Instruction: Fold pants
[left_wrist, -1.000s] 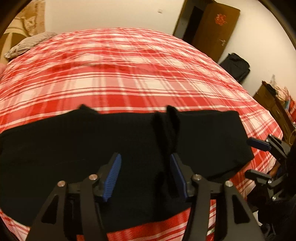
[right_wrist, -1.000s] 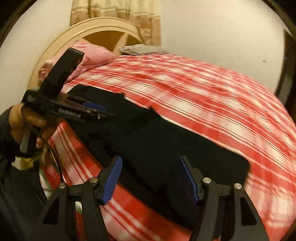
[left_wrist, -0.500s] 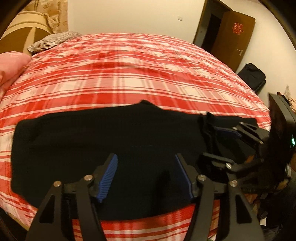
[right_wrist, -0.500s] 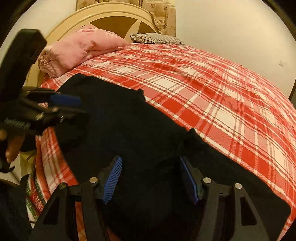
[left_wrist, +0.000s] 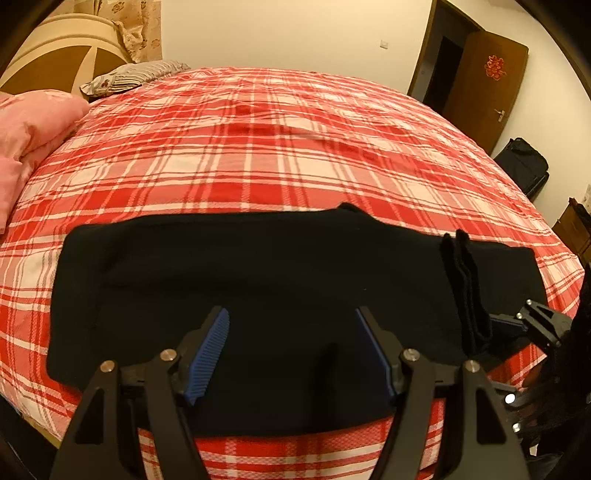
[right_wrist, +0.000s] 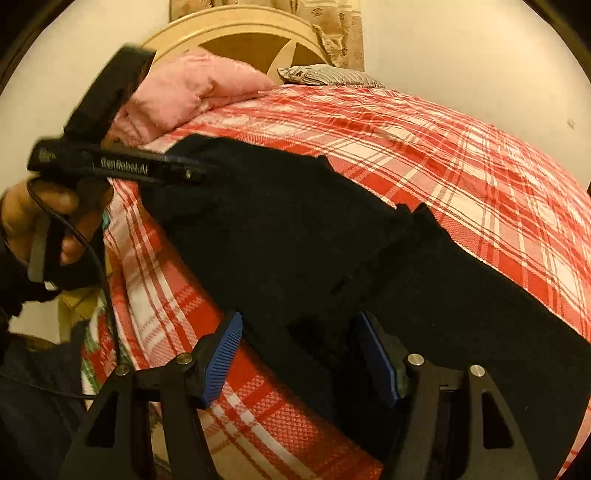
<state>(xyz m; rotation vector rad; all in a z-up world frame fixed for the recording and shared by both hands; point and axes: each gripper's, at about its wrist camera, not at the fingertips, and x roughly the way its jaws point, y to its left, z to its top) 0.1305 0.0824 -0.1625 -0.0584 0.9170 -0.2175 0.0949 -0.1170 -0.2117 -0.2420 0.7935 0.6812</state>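
Your black pants (left_wrist: 258, 295) lie spread in a long band along the near edge of the bed (left_wrist: 277, 147), on the red-and-white plaid cover, their lower hem close to that edge. Towards the right end a narrow ridge of bunched cloth stands up across the band.

Your left gripper (left_wrist: 291, 347) hangs over the middle of the pants with its jaws apart; they have just been opening, and only flat cloth lies below the blue pads, none pinched between them. In the right wrist view the same tool shows at the left, in your hand (right_wrist: 40, 221), its tips over the end of the pants nearest the headboard (right_wrist: 236, 40).

Your right gripper (right_wrist: 299, 354) sits at the near edge with its jaws spread. Dark cloth lies between and under the pads, but they do not press on it.

A pink blanket (left_wrist: 33, 129) and a striped pillow (left_wrist: 136, 74) lie at the head end of the bed.
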